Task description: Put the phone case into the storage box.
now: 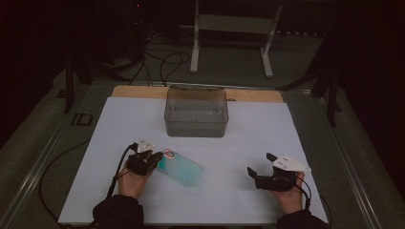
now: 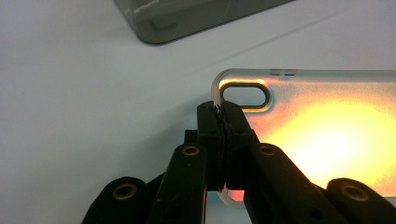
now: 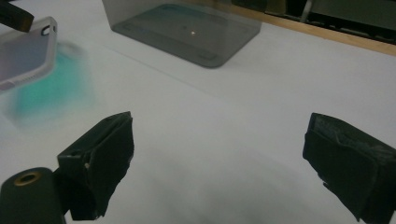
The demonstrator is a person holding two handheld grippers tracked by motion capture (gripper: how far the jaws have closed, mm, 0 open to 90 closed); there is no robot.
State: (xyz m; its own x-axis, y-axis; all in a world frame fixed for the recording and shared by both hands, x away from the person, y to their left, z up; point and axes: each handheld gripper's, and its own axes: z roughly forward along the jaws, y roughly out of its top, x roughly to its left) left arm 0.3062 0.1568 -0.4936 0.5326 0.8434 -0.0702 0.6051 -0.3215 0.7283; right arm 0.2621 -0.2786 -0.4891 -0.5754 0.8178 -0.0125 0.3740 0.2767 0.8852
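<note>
The translucent teal-tinted plastic phone case [image 1: 180, 167], near the clear grey plastic box [image 1: 196, 112], is pinched at its corner by the left gripper [image 2: 219, 112], presumably for lifting, while the right gripper [image 3: 217, 154] is held agape, well apart from the box.

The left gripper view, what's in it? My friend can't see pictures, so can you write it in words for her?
The left claw is pinched shut on the edge of a clear phone case, right beside its camera cutout. The case glows orange-yellow and lies on a white sheet. The corner of a see-through grey box sits farther back.
</note>
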